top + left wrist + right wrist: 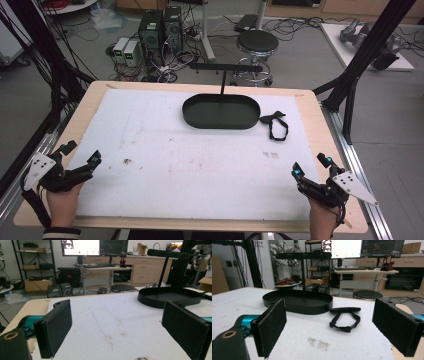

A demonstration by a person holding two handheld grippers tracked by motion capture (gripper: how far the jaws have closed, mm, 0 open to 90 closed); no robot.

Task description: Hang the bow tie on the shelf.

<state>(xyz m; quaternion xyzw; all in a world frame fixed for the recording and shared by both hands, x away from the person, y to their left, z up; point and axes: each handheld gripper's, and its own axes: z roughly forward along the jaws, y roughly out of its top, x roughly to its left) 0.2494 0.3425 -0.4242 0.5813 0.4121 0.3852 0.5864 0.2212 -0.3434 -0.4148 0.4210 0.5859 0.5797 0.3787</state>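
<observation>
Nothing is started: your left gripper (80,153) and right gripper (311,166) both gape wide, empty. The black strap (345,319) lies beside the stand's tray (312,308) (likely hangs on its crossbar (303,255)).

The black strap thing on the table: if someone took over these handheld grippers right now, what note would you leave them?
Left gripper: open, holding nothing, at the table's near left edge.
Right gripper: open, holding nothing, near right edge, facing the strap.
Black strap: lying flat on the white mat, just right of the black oval tray with its T-shaped stand, untouched.
Done: nothing visible yet.
Left: probably pick up the strap with the right gripper, the nearer one, and hang it on the stand.
</observation>
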